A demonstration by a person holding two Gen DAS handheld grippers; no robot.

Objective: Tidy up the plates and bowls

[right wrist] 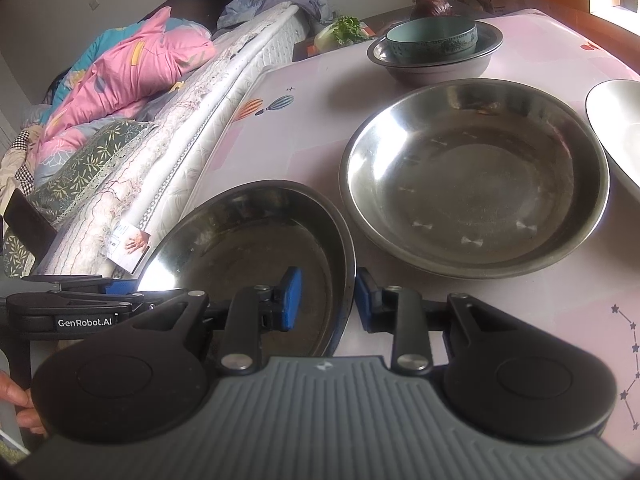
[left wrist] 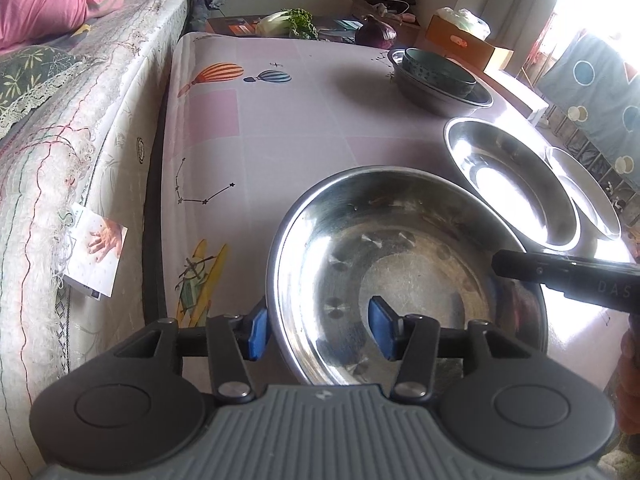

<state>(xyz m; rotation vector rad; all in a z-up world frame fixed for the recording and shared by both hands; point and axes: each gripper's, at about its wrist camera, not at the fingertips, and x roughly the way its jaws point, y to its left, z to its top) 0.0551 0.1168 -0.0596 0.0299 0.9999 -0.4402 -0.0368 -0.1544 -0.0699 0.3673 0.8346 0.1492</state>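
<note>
Left tool (left wrist: 320, 330) partly open, astride the bedside rim of the nearest steel plate (left wrist: 400, 240): one blue pad (left wrist: 258, 334) just outside the rim, the other inside over the plate's floor, well clear of the metal. Nothing gripped.

Right tool (right wrist: 327, 300) open more narrowly, astride the opposite rim of the same plate: outer pad (right wrist: 364, 300) just beside the rim, inner pad off the wall with a gap showing. No hold seen here either.

Nearest plate flat at the near edge of the tabletop (left wrist: 280, 140), toward the side that runs along the bed (left wrist: 100, 120). Second steel plate (right wrist: 476, 176) just beyond it, rims near but apart. Third plate (right wrist: 616, 120) beside that, at the edge away from the bed. Teal bowl (right wrist: 432, 38) nested in a steel basin (right wrist: 436, 68) toward the far edge. Purple onion (left wrist: 376, 32) and leafy greens (left wrist: 296, 20) past the far edge.
</note>
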